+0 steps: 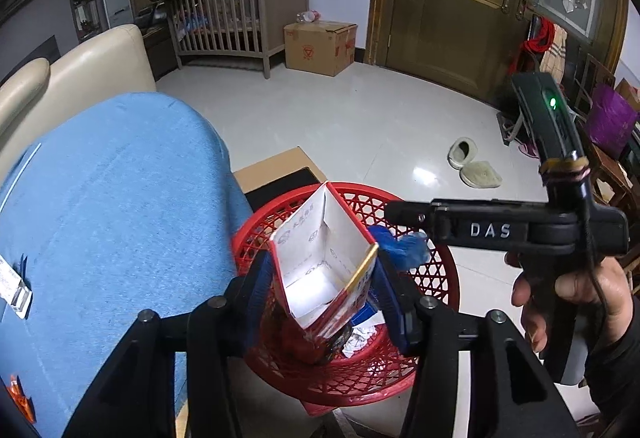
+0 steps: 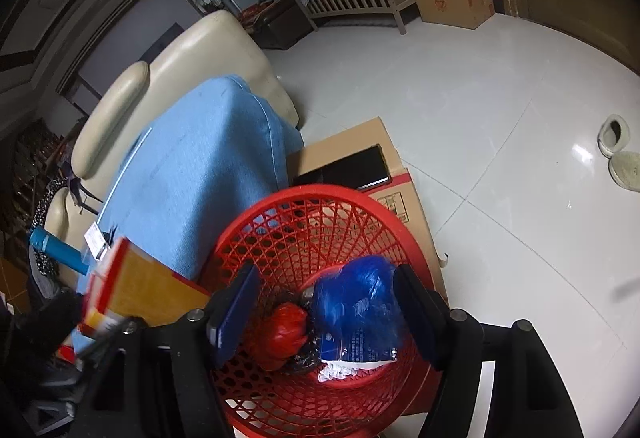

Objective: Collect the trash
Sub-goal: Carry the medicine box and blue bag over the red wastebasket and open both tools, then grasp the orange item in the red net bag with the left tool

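Over a red plastic mesh waste basket [image 1: 432, 366] low in the frame, the left gripper [image 1: 320, 288] has an opened red-and-white carton [image 1: 316, 258] between its blue-padded fingers [image 1: 256, 294]. The left pad lies against the carton's red side and the right pad sits at its gold-edged flap; whether the jaws press or merely bracket it cannot be told, and they stand at a middling width. The carton tilts, its open white inside facing the camera, its lower end down among crumpled paper and red wrapping in the basket.

At right centre of the left wrist view, a hand [image 1: 576, 290] holds the right gripper [image 2: 326, 302], black and lettered DAS, its tip reaching over the basket's far rim beside a blue plastic bag [image 1: 404, 246].

In the right wrist view the right gripper's jaws stand fairly wide over the basket, straddling the blue bag at lower centre. The pads do not appear to press it. The bag lies inside the basket on a blue-and-white packet, beside a red knotted bag [image 2: 286, 334].

A blue cushion [image 1: 112, 222] on a cream sofa [image 1: 80, 66] fills the left of both views. A flattened cardboard box [image 2: 352, 150] lies behind the basket on white floor tiles. A pair of slippers [image 1: 474, 162] sits at right centre, a wooden cot [image 1: 236, 18] and a cardboard box [image 1: 320, 46] at the top.
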A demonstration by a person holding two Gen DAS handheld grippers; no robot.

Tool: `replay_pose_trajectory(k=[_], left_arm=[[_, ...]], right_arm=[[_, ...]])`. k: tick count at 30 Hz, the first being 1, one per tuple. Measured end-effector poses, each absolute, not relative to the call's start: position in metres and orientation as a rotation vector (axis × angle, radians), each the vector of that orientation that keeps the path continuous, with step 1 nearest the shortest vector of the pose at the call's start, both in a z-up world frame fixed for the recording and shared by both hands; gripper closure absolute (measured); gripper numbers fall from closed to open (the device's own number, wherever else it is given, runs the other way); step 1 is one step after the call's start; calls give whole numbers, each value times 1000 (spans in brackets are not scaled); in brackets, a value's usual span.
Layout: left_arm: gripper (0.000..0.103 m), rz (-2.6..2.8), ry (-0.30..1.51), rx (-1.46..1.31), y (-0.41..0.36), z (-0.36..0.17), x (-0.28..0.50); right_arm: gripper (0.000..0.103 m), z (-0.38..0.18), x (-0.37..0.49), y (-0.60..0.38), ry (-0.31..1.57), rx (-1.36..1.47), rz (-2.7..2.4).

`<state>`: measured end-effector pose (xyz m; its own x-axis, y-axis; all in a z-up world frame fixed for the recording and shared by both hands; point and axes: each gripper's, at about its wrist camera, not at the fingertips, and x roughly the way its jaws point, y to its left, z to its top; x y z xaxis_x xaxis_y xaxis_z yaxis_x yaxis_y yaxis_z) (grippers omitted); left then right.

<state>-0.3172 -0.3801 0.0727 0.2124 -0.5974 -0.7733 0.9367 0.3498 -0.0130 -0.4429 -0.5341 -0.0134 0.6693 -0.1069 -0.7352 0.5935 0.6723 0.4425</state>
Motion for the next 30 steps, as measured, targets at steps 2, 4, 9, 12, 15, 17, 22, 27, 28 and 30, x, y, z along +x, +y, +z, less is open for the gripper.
replay_pose_trajectory(k=[2,4,9,12,15,17,22,27,28,30], left_arm=[[47,-1138,769,541,-382,71,-319],[45,-1150,772,545,-384,70,-320],[36,-1138,782,540,-383,69,-314],[36,-1121,788,506,-375,75,-304],[35,-1097,782,465,-361,84,-291],[29,-1066,769,442,-350,91,-281],[26,-972,738,354,-302,106,-254],[26,-850,742,277,-242,106,-226],[26,-813,746,260,-226,104,-219],[26,-747,758,225,-197,99,-206]], right_arm=[[30,-10,-443,-534,731,734,-441],[30,-6,-443,-532,722,733,-440],[30,1,-442,-529,719,719,-450],[30,7,-441,-528,713,710,-457],[30,13,-439,-525,712,704,-461],[30,17,-436,-523,711,696,-458],[30,24,-423,-510,723,666,-435],[30,26,-402,-489,756,629,-393],[30,26,-396,-483,766,619,-382],[30,27,-387,-472,780,599,-366]])
